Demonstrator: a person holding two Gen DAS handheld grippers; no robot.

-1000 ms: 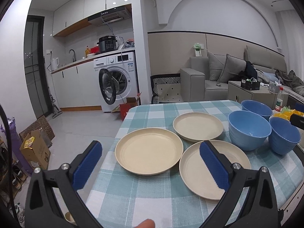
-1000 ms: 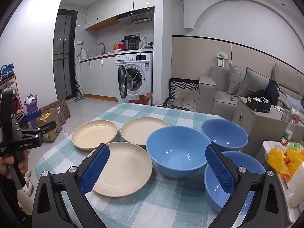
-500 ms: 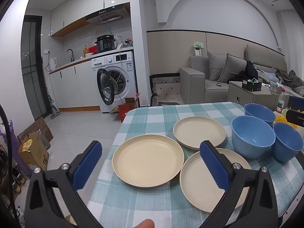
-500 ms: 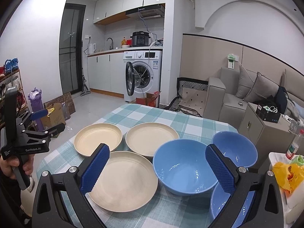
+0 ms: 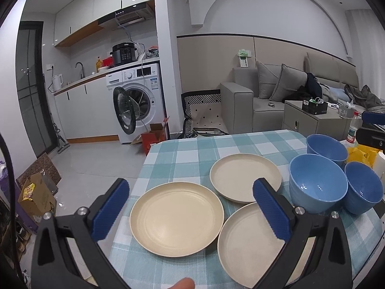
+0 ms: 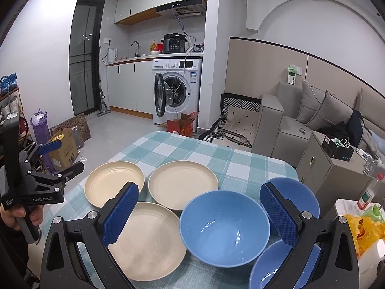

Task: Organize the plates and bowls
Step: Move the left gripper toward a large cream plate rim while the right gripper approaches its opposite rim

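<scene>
Three cream plates lie on the checked tablecloth: one at the left, one farther back, one nearest. To their right stand three blue bowls. My left gripper hovers open over the plates and holds nothing. My right gripper is open above the largest bowl, with the other bowls to its right and the plates to its left.
A person's hand holds the left gripper off the table's left edge. A yellow bag and a bottle sit on a side surface at the right. Behind are a washing machine, a sofa and floor boxes.
Both grippers have drawn up and back from the table, so plates and bowls sit lower in each view. Both stay open; nothing on the table has moved.
</scene>
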